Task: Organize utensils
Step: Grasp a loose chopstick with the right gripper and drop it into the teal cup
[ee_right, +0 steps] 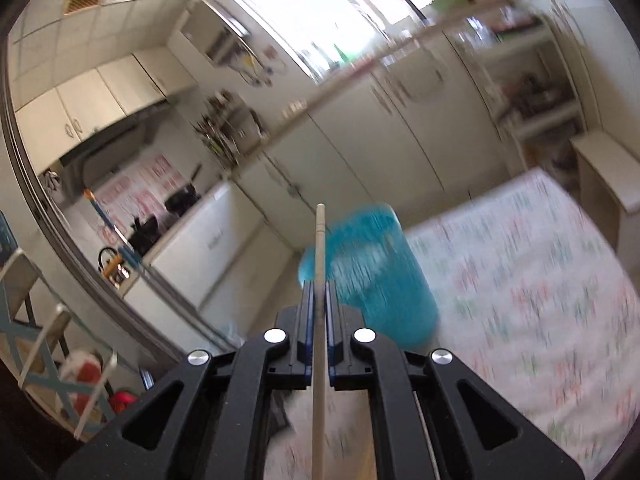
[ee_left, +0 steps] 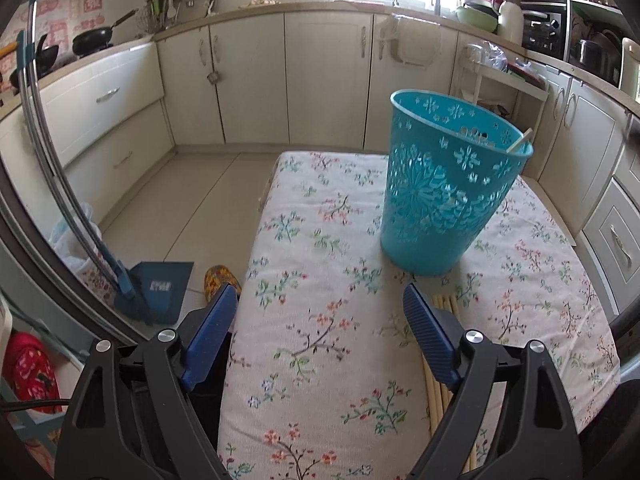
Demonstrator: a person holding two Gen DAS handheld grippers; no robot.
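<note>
chopsticks are the business here, and the right hand-held gripper [ee_right: 319,292] is clamping one pale chopstick [ee_right: 320,240] between its blue pads, jaws squeezed nearly together on it. the stick is running straight along the line of the fingers, its tip poking out past them and lying across the view of the teal perforated basket [ee_right: 376,272], which is blurred in the right wrist view.

the left hand-held gripper [ee_left: 320,300] is hanging wide apart over the flowered cloth of the desk [ee_left: 320,360], gripping nothing; its pads are touching neither cloth nor stick. its right finger [ee_left: 428,332] is sitting over a bundle of loose chopsticks [ee_left: 434,396] lying side by side near the desk's near edge, towards the right side, whether it is touching them i cannot tell.

the teal basket [ee_left: 448,196] is standing upright on the desk towards the far right corner, just beyond that bundle, with one stick end [ee_left: 520,140] leaning against its rim inside.
</note>
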